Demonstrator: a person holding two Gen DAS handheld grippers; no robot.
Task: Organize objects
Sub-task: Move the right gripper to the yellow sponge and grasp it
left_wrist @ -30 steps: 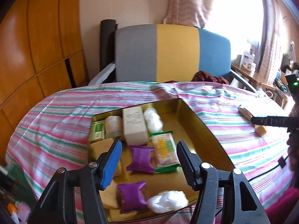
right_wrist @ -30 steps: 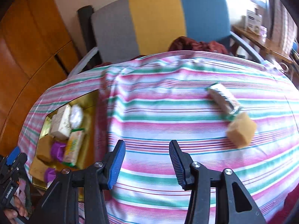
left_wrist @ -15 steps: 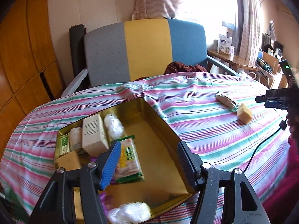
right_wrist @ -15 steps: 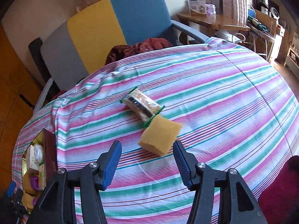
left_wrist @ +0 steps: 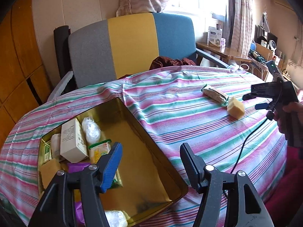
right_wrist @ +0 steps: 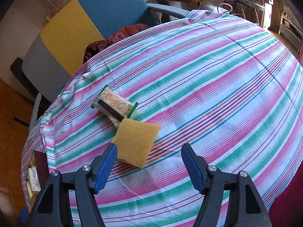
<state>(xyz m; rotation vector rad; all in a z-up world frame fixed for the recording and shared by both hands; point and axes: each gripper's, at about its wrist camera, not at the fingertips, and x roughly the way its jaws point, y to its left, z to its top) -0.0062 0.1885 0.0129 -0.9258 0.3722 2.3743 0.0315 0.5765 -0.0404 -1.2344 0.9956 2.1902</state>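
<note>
A yellow sponge (right_wrist: 135,141) lies on the striped tablecloth, its top corner touching a green-edged snack packet (right_wrist: 114,106). My right gripper (right_wrist: 149,151) hovers just in front of the sponge. Its jaws are opening, the left blue pad (right_wrist: 106,166) is beside the sponge's near corner, and nothing is gripped. The left wrist view shows this gripper (left_wrist: 253,102) to the right of the sponge (left_wrist: 235,109) and packet (left_wrist: 215,94). My left gripper (left_wrist: 150,157) stands open and empty over the gold tin (left_wrist: 132,111). The tin holds a white box (left_wrist: 73,141), a wrapped ball (left_wrist: 91,129) and several packets.
A grey, yellow and blue chair (left_wrist: 132,43) stands behind the table with a dark red cloth (left_wrist: 170,61) on its seat. A black cable (left_wrist: 246,147) trails across the cloth at the right. A person's hand (left_wrist: 291,111) holds the right gripper. A cluttered side table (left_wrist: 223,51) stands by the window.
The right gripper swept across the table to the sponge and packet, rolled, and its jaws widened. The left view swung right, from the tin's contents toward the tin's bare right half.
</note>
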